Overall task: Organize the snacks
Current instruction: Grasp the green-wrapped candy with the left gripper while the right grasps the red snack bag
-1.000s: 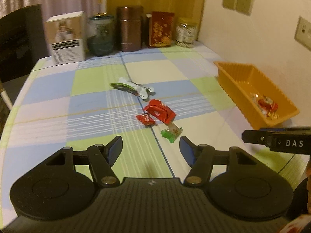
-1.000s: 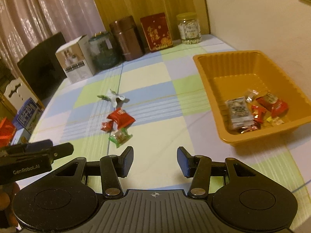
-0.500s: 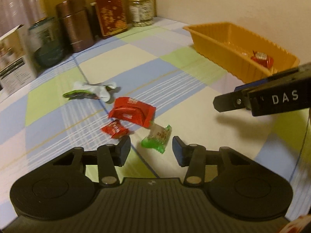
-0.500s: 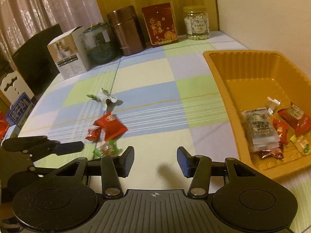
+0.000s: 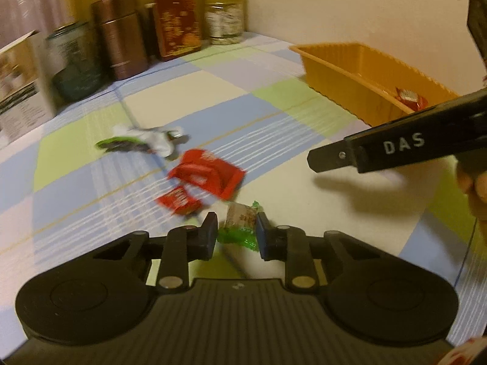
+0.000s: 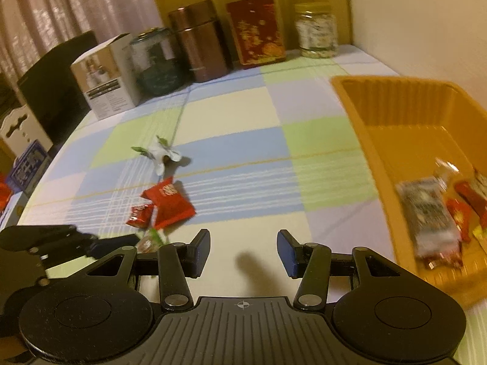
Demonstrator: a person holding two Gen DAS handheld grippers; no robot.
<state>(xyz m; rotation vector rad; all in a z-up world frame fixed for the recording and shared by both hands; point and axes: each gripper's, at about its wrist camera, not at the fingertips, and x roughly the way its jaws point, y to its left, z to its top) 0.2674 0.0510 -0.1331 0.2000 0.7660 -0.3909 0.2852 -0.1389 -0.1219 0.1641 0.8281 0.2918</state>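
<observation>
My left gripper (image 5: 236, 233) has its fingers on both sides of a green-wrapped snack (image 5: 240, 224) on the checked tablecloth, closed in on it. Beyond it lie a small red packet (image 5: 179, 201), a larger red packet (image 5: 210, 174) and a white-and-green wrapper (image 5: 143, 138). The orange tray (image 5: 334, 60) stands at the right with snacks inside. My right gripper (image 6: 243, 251) is open and empty above the cloth, left of the tray (image 6: 365, 127). The red packets (image 6: 167, 203) and my left gripper (image 6: 118, 243) show at its lower left.
Along the back stand a white box (image 6: 106, 85), a green glass jar (image 6: 155, 60), a brown canister (image 6: 197, 39), a red tin (image 6: 255, 30) and a clear jar (image 6: 316, 30). A dark chair (image 6: 54, 85) is at the left edge. The wall runs along the right.
My left gripper moved forward and narrowed its fingers around the green snack. My right gripper shifted slightly, still open, with the tray closer at its right.
</observation>
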